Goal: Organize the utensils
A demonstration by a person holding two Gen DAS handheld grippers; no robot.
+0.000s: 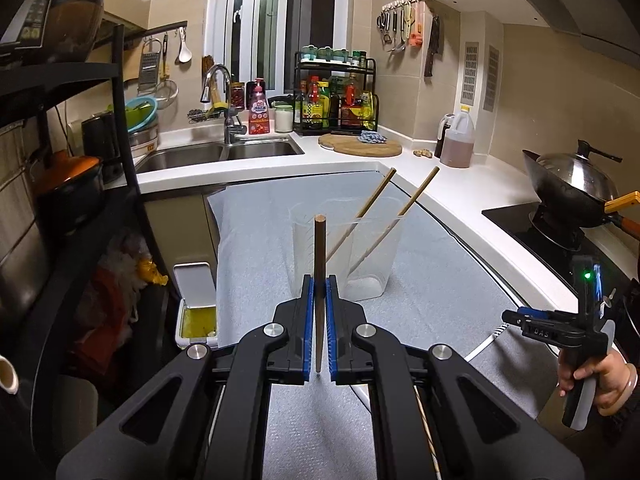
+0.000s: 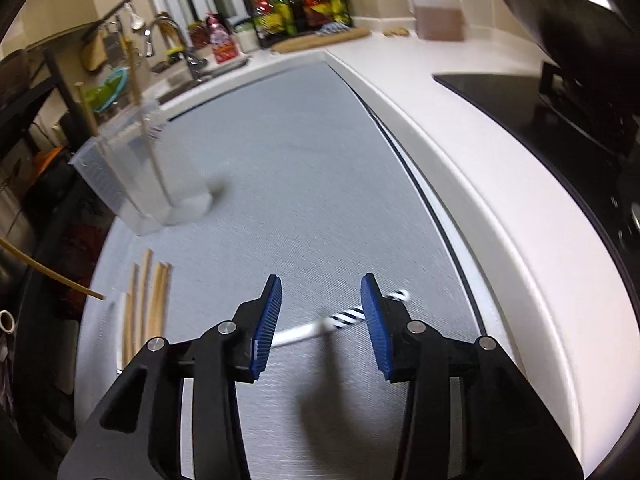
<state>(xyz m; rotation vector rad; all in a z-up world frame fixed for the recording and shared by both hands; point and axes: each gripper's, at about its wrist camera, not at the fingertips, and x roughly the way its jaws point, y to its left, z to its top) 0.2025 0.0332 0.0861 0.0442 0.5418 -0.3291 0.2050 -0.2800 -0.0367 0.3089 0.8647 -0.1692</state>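
1. A brown chopstick (image 1: 319,276) was held upright, clamped between the left gripper (image 1: 319,292) pads.
2. The right gripper (image 2: 321,292) was seen parted, empty, above a white striped chopstick (image 2: 316,326).
3. Beyond, two chopsticks (image 1: 416,196) were seen leaning inside a clear cup (image 1: 360,256) on the grey mat (image 1: 440,288).

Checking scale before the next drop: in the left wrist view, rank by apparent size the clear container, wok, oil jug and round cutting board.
1. Clear container, though nearness inflates it.
2. Wok.
3. Round cutting board and oil jug look alike; unranked.
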